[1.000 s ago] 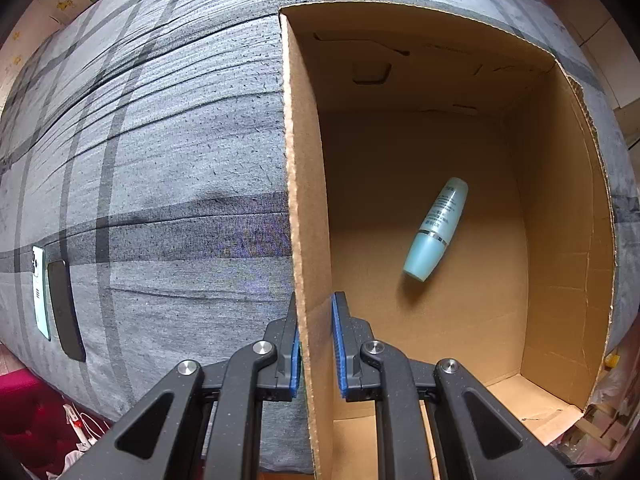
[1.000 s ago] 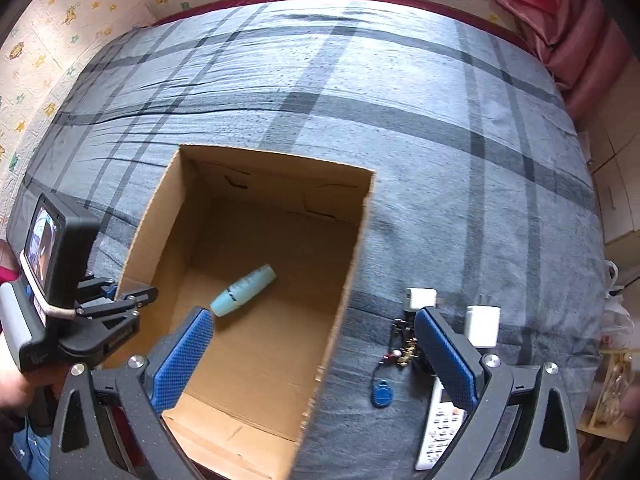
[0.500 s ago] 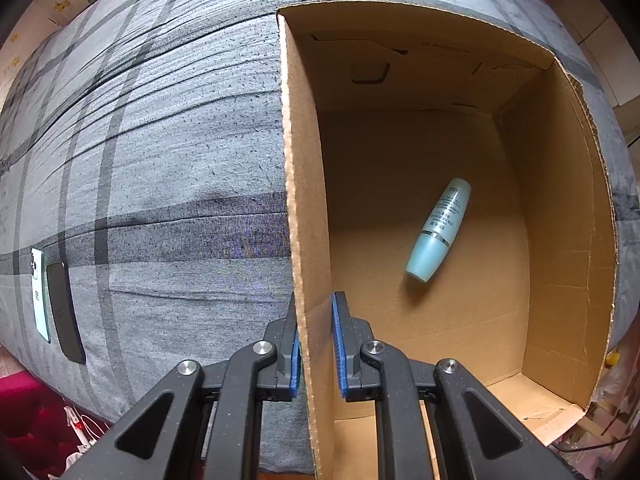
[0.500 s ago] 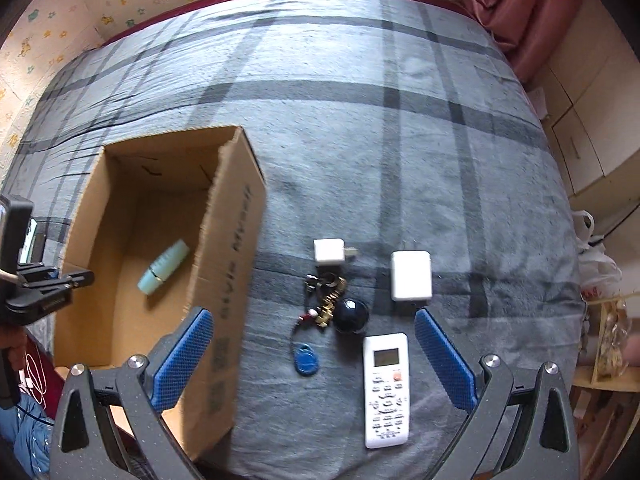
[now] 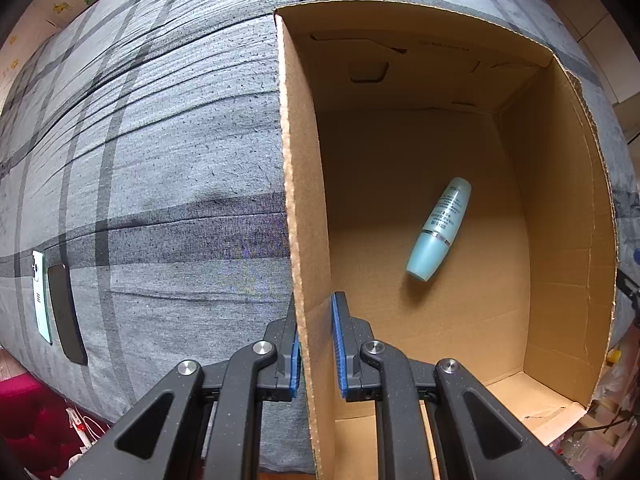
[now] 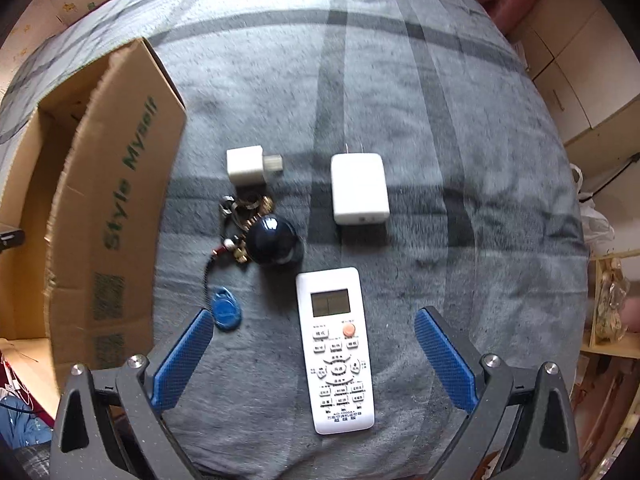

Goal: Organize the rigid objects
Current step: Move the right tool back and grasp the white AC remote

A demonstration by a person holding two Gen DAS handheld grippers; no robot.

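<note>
My left gripper (image 5: pixel 314 312) is shut on the left wall of the open cardboard box (image 5: pixel 300 184), one pad on each side of it. A pale blue bottle (image 5: pixel 440 228) lies on the box floor. In the right wrist view my right gripper (image 6: pixel 314 320) hangs open over the grey checked bedspread, its blue pads either side of a white remote control (image 6: pixel 336 348). Beyond it lie a dark blue ball (image 6: pixel 272 240), a bunch of keys (image 6: pixel 240 208) with a blue fob (image 6: pixel 226 314), a small white plug (image 6: pixel 248 166) and a larger white charger (image 6: pixel 360 188). The box (image 6: pixel 116 200) stands to their left.
Two phones, a pale one (image 5: pixel 42 296) and a dark one (image 5: pixel 66 312), lie near the bed's left edge in the left wrist view. Cupboards (image 6: pixel 576 76) and a shelf (image 6: pixel 612 320) stand off the bed to the right. Bare bedspread stretches beyond the small objects.
My right gripper has moved from above the box rightward and down over the small objects, so the remote now lies between its open fingers. The left gripper has stayed on the box wall.
</note>
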